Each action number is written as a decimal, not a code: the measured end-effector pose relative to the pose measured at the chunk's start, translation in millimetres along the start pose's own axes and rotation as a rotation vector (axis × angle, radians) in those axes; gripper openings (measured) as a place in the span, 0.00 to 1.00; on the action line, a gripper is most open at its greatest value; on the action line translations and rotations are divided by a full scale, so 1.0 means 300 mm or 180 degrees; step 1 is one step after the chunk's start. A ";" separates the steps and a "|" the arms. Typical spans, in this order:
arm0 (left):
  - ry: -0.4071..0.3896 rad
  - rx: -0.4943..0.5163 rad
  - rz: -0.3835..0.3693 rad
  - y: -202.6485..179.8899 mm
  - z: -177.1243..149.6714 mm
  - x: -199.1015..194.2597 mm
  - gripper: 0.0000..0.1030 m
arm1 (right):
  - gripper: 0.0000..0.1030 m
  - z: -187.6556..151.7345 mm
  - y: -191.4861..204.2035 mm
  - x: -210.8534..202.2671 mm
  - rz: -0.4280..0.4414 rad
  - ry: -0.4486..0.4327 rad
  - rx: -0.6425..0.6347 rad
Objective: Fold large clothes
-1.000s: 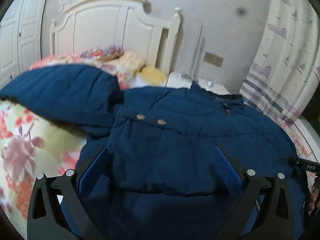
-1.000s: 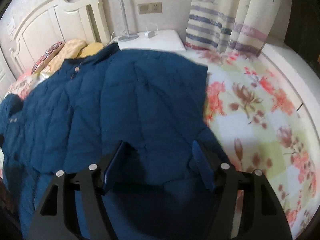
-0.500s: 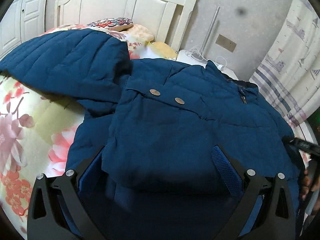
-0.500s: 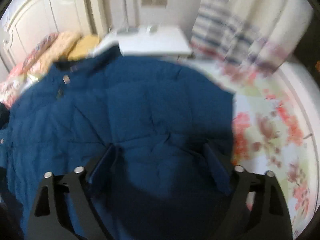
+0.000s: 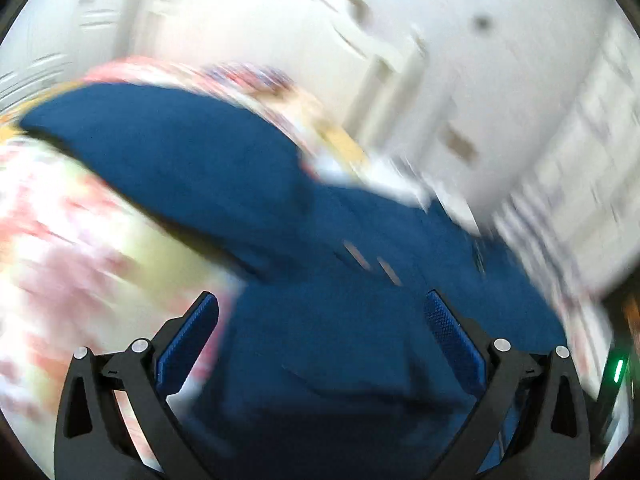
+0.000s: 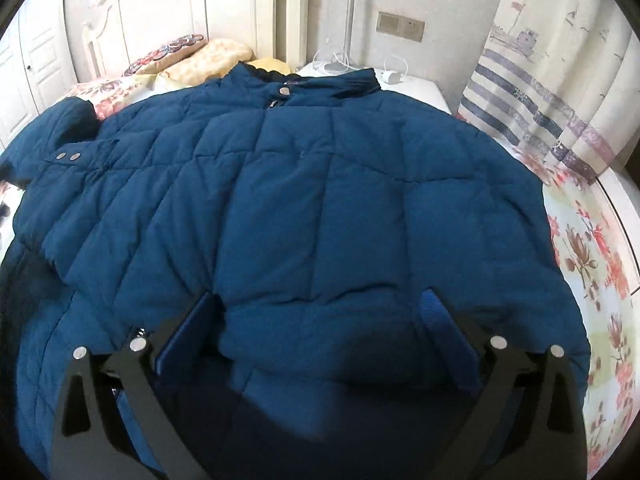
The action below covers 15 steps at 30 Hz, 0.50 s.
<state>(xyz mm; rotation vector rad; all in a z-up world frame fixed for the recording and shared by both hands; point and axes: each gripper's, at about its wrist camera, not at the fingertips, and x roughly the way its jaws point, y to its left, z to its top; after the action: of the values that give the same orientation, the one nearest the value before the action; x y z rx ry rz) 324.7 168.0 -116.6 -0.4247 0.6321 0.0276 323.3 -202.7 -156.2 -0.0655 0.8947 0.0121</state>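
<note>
Compared with half a second ago, the left wrist view is now being smeared by motion, with the headboard and wall streaked, while the right wrist view, blurred before, is now being seen sharply. In the right view the jacket (image 6: 320, 208) is being shown more squarely than before, its collar (image 6: 304, 80) now near the top centre.

The left gripper (image 5: 320, 340) is being held low over the jacket (image 5: 340, 340), its fingers spread wide and nothing being pinched between them; whether the pads are touching the cloth is probably not decidable through the blur. The right gripper (image 6: 316, 332) is likewise being held spread, with a puffed fold of the hem bulging up between its two fingers (image 6: 188, 328).

The jacket is lying flat on the bed (image 6: 592, 248), front up, over the flowered bedspread. Its long axis is running away from the right gripper, hem nearest and collar pointing toward the headboard (image 6: 180, 12) and pillows (image 6: 188, 56). One sleeve (image 5: 168, 160) is being seen stretched out to the left, away from the body, in the left view.
</note>
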 end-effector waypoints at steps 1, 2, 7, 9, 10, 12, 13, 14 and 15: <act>-0.0111 -0.0215 0.0156 0.079 0.060 -0.032 0.96 | 0.98 0.004 -0.001 0.003 -0.0012 -0.0001 -0.0010; -0.0151 -0.0359 0.0234 0.135 0.097 -0.048 0.96 | 0.98 0.004 -0.002 0.004 -0.0017 -0.0003 -0.0014; -0.0273 -0.1494 0.0727 0.590 0.308 -0.078 0.95 | 0.98 0.001 -0.005 0.002 0.0013 -0.0009 0.0011; -0.0231 -0.1776 0.0756 0.714 0.356 -0.049 0.91 | 0.98 0.001 -0.006 0.001 0.0009 -0.0011 0.0008; -0.0201 -0.1889 0.0679 0.769 0.379 -0.025 0.79 | 0.98 0.001 -0.007 0.001 0.0013 -0.0009 0.0010; -0.0143 -0.2002 0.0531 0.859 0.433 0.026 0.52 | 0.98 0.001 -0.011 0.002 0.0026 -0.0010 0.0019; -0.0111 -0.2072 0.0387 0.893 0.451 0.050 0.32 | 0.98 0.001 -0.010 0.002 0.0026 -0.0010 0.0020; -0.0089 -0.2139 0.0296 0.906 0.456 0.067 0.13 | 0.98 0.002 -0.008 0.001 0.0029 -0.0010 0.0023; -0.0074 -0.2207 0.0298 0.918 0.461 0.080 0.10 | 0.98 0.001 -0.006 0.000 0.0029 -0.0012 0.0026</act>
<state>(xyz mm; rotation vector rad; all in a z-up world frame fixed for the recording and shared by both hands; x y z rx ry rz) 380.5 471.5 -134.2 -1.0616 0.6084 0.3477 323.7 -204.4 -155.9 -0.0539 0.8913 0.0170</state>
